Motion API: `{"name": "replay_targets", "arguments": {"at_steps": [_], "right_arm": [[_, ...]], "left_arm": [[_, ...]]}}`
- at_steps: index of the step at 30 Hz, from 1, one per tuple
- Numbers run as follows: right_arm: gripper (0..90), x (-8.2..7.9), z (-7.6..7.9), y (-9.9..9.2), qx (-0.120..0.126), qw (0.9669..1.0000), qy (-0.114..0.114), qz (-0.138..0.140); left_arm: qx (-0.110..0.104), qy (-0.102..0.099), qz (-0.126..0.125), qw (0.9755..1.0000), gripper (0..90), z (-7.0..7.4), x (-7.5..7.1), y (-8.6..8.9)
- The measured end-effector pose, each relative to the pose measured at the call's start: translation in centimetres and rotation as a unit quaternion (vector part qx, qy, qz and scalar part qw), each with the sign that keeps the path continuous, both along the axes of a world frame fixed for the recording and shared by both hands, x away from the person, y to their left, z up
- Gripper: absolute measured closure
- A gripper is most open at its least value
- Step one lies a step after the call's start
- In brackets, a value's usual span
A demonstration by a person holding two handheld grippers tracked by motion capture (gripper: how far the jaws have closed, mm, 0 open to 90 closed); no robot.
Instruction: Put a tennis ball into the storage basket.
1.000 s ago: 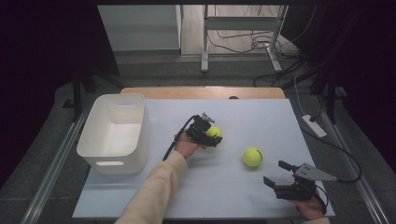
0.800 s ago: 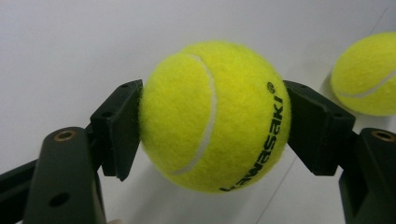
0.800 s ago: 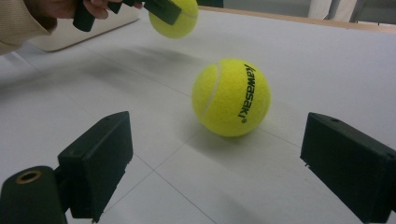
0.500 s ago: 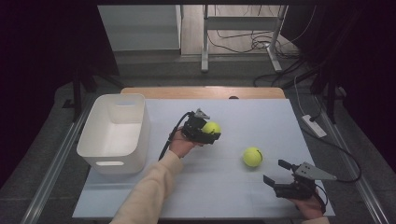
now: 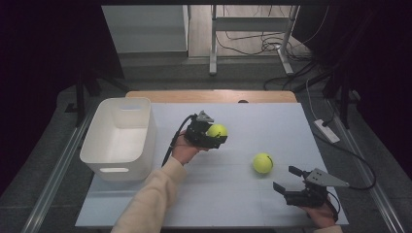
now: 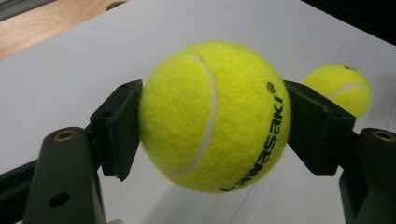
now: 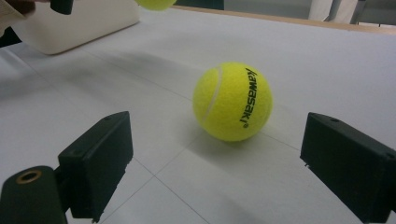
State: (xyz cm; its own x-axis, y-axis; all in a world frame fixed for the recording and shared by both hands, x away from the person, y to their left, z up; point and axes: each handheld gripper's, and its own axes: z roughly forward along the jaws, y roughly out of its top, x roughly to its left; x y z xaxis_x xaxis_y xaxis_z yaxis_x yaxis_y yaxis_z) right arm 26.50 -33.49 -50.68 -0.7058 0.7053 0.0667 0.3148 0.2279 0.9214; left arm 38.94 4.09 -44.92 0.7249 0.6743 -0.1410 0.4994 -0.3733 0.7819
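Observation:
A yellow tennis ball (image 5: 216,130) (image 6: 215,114) is clamped between the black pads of my left gripper (image 5: 212,135), lifted above the middle of the white table (image 5: 243,204). A second tennis ball (image 5: 263,163) (image 7: 232,101) (image 6: 338,87) rests on the table toward the front right. My right gripper (image 5: 286,180) stands open near the front right corner, low over the table. Its wide jaws point at that resting ball from a short way off and do not touch it.
A white plastic bin (image 5: 119,137) (image 7: 77,21) stands at the table's left side, and it looks empty. A wooden strip (image 5: 209,95) runs along the far edge. A power strip (image 5: 326,130) and cables lie on the floor to the right.
My left gripper has lifted the ball off the table and carried it up and slightly right. The right gripper and the other ball have stayed put.

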Motion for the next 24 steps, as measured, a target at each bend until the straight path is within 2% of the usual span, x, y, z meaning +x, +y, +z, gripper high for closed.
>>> {"name": "replay_targets", "arguments": {"at_steps": [7, 24], "right_arm": [[9.3, -0.3, 0.1, -0.3, 0.002, 1.0, -0.002, -0.005], [9.3, -0.1, 0.1, 0.2, -0.004, 1.0, -0.003, 0.003]], "left_arm": [[-0.012, -0.002, -0.001, 0.9999, 26.7, 0.5, -0.3, 0.5], [-0.028, -0.028, 0.004, 0.9992, 26.7, 2.3, -1.7, 1.8]]}}
